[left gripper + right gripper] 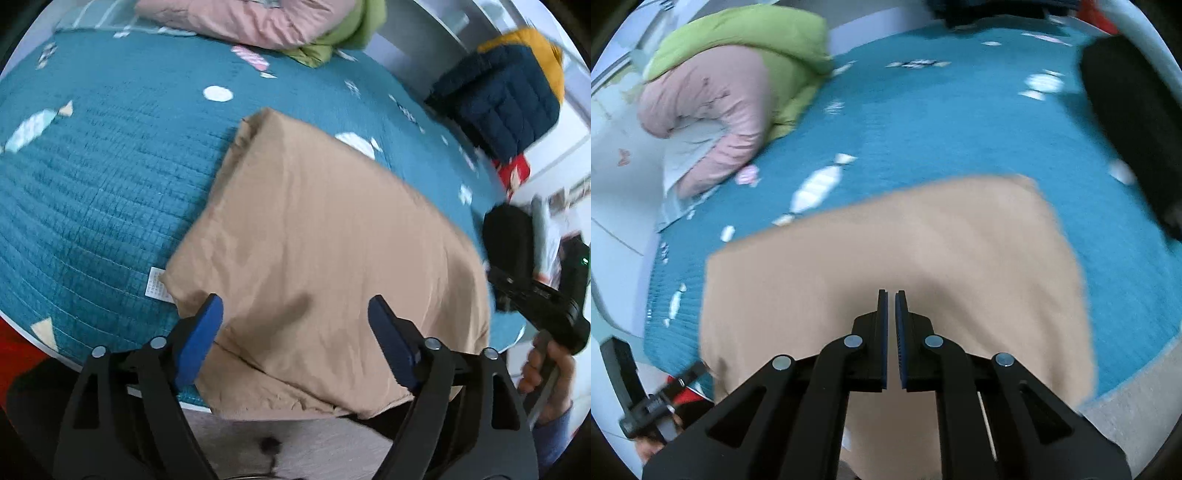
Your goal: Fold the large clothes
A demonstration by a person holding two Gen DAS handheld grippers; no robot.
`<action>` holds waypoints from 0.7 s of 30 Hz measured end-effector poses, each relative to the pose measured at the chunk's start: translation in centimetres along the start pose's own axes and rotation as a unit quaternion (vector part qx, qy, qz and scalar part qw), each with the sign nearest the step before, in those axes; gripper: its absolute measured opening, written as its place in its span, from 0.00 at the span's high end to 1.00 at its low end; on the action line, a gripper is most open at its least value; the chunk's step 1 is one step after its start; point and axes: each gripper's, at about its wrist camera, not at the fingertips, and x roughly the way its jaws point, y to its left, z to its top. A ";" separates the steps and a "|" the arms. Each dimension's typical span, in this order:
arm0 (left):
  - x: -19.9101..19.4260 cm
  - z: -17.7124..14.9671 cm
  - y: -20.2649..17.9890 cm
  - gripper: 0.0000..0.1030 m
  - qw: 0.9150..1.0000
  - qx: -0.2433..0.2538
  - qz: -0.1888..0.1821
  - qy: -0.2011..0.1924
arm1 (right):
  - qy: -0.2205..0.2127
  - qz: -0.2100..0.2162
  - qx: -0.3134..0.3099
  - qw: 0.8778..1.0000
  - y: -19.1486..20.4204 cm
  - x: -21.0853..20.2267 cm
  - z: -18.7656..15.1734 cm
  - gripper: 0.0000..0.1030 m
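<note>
Left gripper: its blue-padded fingers stand wide apart, nothing between them, above the near part of the garment.
Right gripper: its two blue pads nearly meet — only a thin slit of tan shows between them, and no cloth is pinched there.
Folded tan fabric garment: lies in a flat, roughly rectangular bundle on the teal quilted bedspread with white candy prints, directly ahead of and beneath both pairs of fingers; its near edge hangs over the edge of the bed.
Only in the left wrist view: a white care label peeks out at the garment's corner just left of the left finger; beyond the right finger, a navy and mustard puffer jacket sits at the far bed edge, and the right gripper shows as a black body held in a hand.
Only in the right wrist view: the pink puffer jacket and lime green puffer jacket appear large, far ahead to the left of the fingers; a blurred black shape lies far right — what it is cannot be told.
</note>
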 end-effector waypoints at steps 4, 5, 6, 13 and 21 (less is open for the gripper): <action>1.0 0.4 1.6 0.20 0.999 -0.020 0.028 0.006 | 0.024 0.022 -0.010 0.999 3.9 4.8 2.8 0.97; 1.2 0.4 2.0 0.20 0.999 -0.025 0.027 0.011 | 0.027 0.020 -0.010 0.999 4.8 6.0 3.5 0.97; 1.7 0.2 2.4 0.19 0.999 -0.028 0.027 0.023 | 0.033 0.022 -0.008 0.999 5.0 6.5 3.7 0.97; 3.7 -1.3 3.8 0.14 0.998 -0.027 0.017 0.061 | 0.100 -0.008 -0.004 0.995 5.4 13.5 2.5 1.00; 4.1 -1.6 3.0 0.13 0.998 -0.018 0.024 0.059 | 0.116 0.031 0.005 0.993 4.9 10.1 0.3 1.00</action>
